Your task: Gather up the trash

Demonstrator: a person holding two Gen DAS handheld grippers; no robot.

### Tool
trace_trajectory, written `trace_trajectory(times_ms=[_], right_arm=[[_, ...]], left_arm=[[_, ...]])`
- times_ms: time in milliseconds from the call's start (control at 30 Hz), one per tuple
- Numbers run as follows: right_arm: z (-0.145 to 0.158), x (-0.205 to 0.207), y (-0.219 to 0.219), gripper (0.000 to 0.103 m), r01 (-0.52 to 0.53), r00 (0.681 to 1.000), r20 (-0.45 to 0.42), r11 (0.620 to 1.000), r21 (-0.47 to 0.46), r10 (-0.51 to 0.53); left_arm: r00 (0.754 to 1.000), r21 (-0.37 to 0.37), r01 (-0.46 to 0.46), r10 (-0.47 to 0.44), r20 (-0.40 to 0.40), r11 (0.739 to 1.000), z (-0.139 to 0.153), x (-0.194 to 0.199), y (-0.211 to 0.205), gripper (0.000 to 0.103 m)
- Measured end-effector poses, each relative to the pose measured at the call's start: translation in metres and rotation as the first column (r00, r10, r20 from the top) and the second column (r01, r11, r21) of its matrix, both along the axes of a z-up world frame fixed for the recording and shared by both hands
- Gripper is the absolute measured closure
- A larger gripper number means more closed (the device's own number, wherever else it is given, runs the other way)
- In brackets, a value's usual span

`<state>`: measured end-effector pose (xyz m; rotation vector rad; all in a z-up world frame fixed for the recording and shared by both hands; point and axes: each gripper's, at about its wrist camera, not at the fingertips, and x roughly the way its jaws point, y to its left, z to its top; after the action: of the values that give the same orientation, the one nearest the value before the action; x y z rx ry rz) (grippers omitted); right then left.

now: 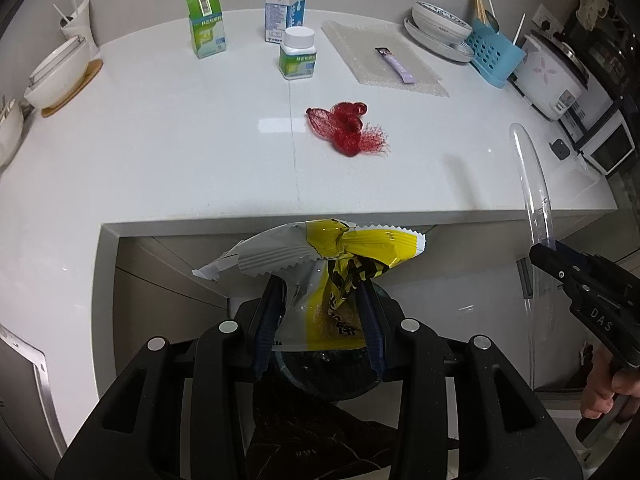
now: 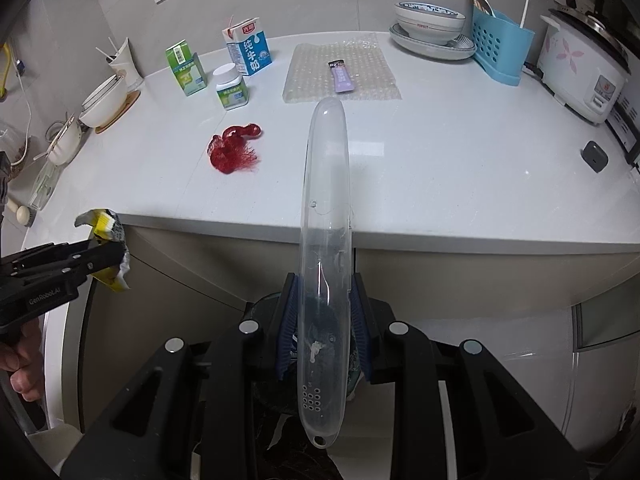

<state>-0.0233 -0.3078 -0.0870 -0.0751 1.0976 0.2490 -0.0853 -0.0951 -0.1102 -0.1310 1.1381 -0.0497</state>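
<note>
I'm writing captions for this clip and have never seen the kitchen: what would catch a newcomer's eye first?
First, the crumpled yellow and white snack wrapper clamped in the left gripper just off the white countertop edge, over a dark round bin. Next, the long clear plastic case gripped by the right gripper. On the counter, the red mesh net lies alone mid-surface.

"纯牛奶" on milk carton (image 2: 247, 50), "PERFECT" on bowl (image 2: 430, 22), "DAS" on right gripper (image 1: 558, 258)

Home kitchen, rice cooker (image 2: 580, 76), stacked bowls (image 2: 430, 24)
</note>
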Motion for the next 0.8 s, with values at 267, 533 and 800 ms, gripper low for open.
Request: trace_trajectory(times_ms=[267,533,800], right_arm=[[-0.02,-0.02,0.0,0.078,-0.019,1.0,-0.019,1.0,0.018,0.02],[-0.054,-0.04,0.007,0.078,-0.067,0.995,-0.069,0.997,0.024,0.069],[-0.086,-0.045,0.016,0.078,-0.089,0.989,-0.119,0.996,0.004,0.089]], left_arm=[[1.0,-0.014,-0.001,0.0,-0.017,1.0,-0.024,-0.013,-0.004,0.066],[1.0,-0.034,-0.003,0.003,-0.01,0.999,-0.048,-0.023,-0.005,0.066],[1.0,-0.026,-0.017,0.016,-0.025,1.0,-0.077,-0.031,-0.002,0.066]])
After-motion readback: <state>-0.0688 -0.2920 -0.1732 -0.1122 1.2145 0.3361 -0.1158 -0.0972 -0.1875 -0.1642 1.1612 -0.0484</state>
